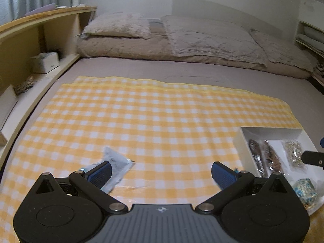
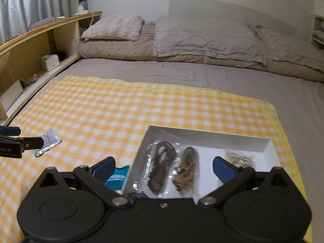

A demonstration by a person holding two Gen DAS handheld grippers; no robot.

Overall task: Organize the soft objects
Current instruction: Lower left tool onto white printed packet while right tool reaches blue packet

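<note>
My left gripper is open low over a yellow checked cloth. A silver printed packet lies on the cloth against its left finger, not gripped. In the right wrist view the same silver packet sits by the left gripper. My right gripper is open above a white tray. The tray holds bagged cords: a dark brown one, a tan one and a pale one. A blue packet lies just left of the tray, partly hidden by my left finger.
The cloth covers a grey bed with pillows and a folded quilt at the far end. A wooden shelf unit runs along the left with a green bottle on top. A teal patterned pouch lies in the tray's near corner.
</note>
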